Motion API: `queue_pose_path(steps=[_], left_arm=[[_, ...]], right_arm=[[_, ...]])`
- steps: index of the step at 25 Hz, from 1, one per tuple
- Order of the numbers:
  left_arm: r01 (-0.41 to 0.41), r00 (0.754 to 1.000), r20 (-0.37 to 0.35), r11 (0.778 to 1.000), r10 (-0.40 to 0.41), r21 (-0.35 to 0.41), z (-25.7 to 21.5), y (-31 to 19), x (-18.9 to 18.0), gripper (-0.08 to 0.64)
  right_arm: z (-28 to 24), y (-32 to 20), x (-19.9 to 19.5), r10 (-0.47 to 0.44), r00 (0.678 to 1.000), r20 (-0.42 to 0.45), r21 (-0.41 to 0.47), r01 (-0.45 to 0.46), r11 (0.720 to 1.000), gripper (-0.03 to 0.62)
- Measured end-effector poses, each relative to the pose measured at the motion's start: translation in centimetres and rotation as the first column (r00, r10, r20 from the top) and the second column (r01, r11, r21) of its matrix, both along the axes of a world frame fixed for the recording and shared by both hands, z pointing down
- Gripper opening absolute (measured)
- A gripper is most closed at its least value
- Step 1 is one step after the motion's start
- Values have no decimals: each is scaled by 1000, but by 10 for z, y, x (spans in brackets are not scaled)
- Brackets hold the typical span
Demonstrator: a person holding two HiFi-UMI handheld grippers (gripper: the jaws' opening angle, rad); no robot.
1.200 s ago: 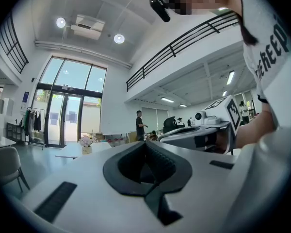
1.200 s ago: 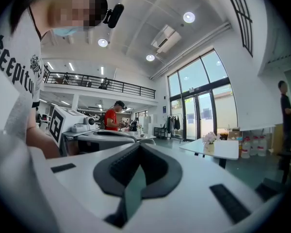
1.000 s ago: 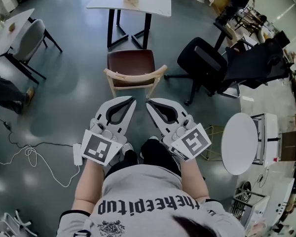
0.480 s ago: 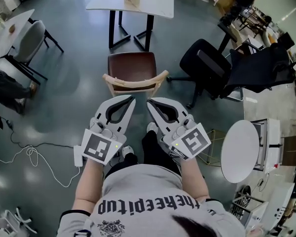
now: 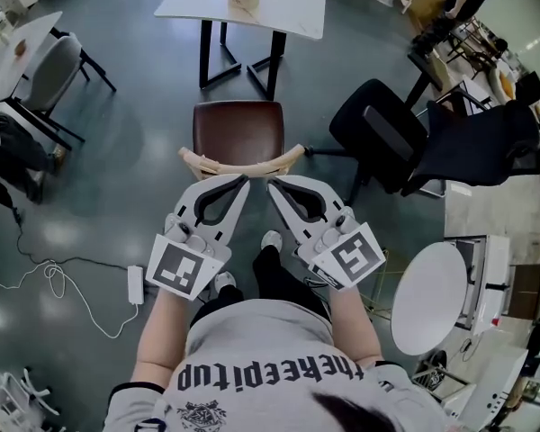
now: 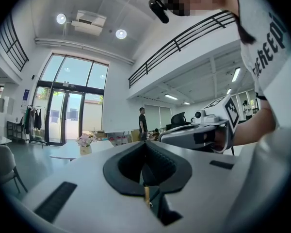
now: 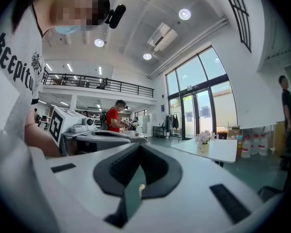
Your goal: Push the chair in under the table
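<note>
Black lettering is noted across the person's grey T-shirt (image 5: 270,345); in the head view it is read roughly as "thekeepitup". A small emblem (image 5: 201,415) is printed beside it, too small to be read. Fragments of the same lettering are seen in both gripper views. Black-and-white square markers, without letters, are carried on the cubes of the left gripper (image 5: 243,180) and right gripper (image 5: 272,185). No other text can be read.

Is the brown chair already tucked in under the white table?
No: the head view shows the chair's whole brown seat on the near side of the table, with bare floor between seat and tabletop.
</note>
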State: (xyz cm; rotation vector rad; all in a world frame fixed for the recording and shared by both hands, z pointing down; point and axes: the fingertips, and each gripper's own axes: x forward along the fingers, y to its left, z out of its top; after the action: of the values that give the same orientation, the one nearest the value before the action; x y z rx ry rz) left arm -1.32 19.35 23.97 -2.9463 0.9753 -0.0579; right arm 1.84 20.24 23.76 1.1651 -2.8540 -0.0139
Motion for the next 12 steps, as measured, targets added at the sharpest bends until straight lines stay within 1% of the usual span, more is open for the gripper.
queue_pose_path(steps=[12], left_arm=[[75, 997, 3, 997, -75, -18, 4, -51, 23, 15]], right_arm=[[5, -53, 22, -77, 997, 1, -19, 77, 997, 11]])
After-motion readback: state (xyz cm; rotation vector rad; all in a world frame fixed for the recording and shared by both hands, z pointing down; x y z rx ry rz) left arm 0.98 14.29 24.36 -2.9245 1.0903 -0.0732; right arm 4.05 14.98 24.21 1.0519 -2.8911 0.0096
